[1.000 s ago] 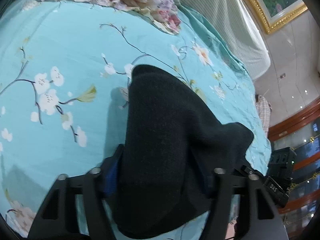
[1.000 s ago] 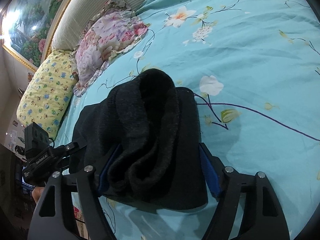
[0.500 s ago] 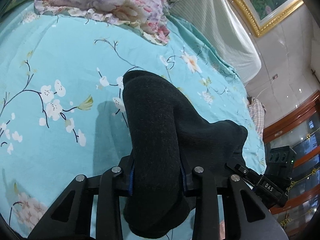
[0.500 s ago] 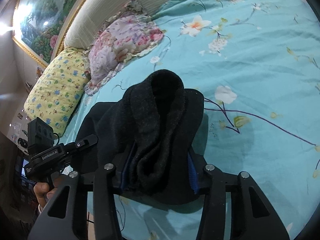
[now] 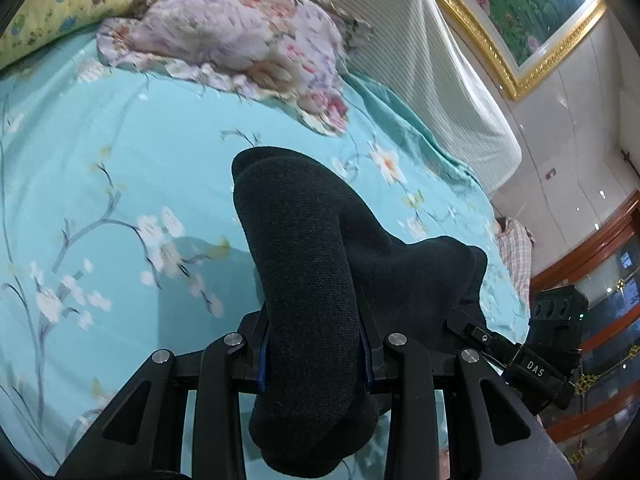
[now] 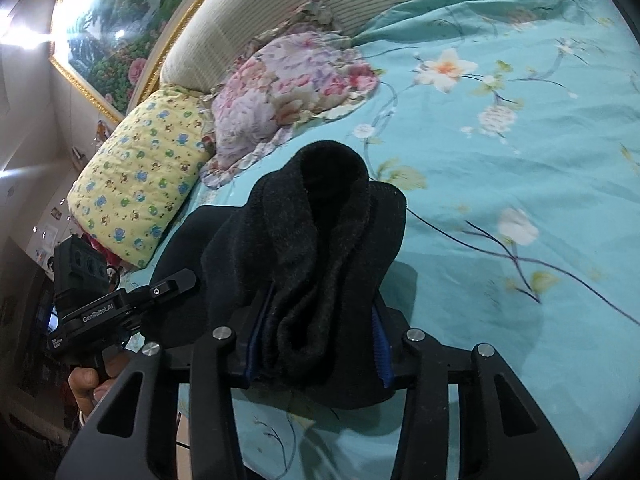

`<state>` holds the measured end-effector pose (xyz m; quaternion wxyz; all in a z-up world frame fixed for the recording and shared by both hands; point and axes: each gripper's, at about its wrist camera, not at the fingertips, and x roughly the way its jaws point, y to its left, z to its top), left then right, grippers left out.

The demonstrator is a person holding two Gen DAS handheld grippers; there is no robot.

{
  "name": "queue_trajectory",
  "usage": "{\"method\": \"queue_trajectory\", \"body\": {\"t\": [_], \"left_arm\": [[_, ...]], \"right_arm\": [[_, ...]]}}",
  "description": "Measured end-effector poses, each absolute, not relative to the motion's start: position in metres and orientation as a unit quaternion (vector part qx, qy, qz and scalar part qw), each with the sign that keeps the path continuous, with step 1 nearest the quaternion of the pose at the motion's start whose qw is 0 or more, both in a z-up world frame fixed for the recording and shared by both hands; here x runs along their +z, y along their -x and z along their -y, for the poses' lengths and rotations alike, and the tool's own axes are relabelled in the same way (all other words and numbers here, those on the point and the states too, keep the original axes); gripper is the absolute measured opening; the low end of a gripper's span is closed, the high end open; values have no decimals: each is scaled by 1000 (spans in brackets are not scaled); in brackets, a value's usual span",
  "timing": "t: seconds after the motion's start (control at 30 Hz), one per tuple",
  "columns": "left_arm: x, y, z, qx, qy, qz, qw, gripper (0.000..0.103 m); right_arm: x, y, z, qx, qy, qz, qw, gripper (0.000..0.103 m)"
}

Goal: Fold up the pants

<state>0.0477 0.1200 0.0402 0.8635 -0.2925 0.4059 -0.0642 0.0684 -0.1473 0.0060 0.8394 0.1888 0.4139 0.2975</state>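
The black knit pants (image 5: 304, 280) hang bunched above the turquoise floral bedspread (image 5: 120, 168). My left gripper (image 5: 314, 356) is shut on one thick fold of the pants, which fills the gap between the jaws. My right gripper (image 6: 316, 340) is shut on another bunch of the pants (image 6: 320, 240), with fuzzy inner fabric showing. The right gripper also shows at the right of the left wrist view (image 5: 520, 360); the left gripper shows at the left of the right wrist view (image 6: 120, 308). Both fingertips are hidden by cloth.
A pink floral pillow (image 5: 240, 40) and a yellow printed pillow (image 6: 140, 176) lie at the head of the bed by the striped headboard (image 5: 432, 60). A gold-framed painting (image 5: 520, 12) hangs above. The bed's edge and wooden furniture (image 5: 600, 248) are to the right.
Both grippers closed from wide open onto the pants and lifted the bunched fabric up off the bedspread, toward the pillows.
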Motion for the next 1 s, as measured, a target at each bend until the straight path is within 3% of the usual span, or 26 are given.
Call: {"method": "queue_trajectory", "body": {"t": [1.0], "left_arm": [[40, -112, -201, 25, 274, -391, 878, 33]], "right_arm": [[8, -187, 49, 354, -152, -425, 819, 45]]}}
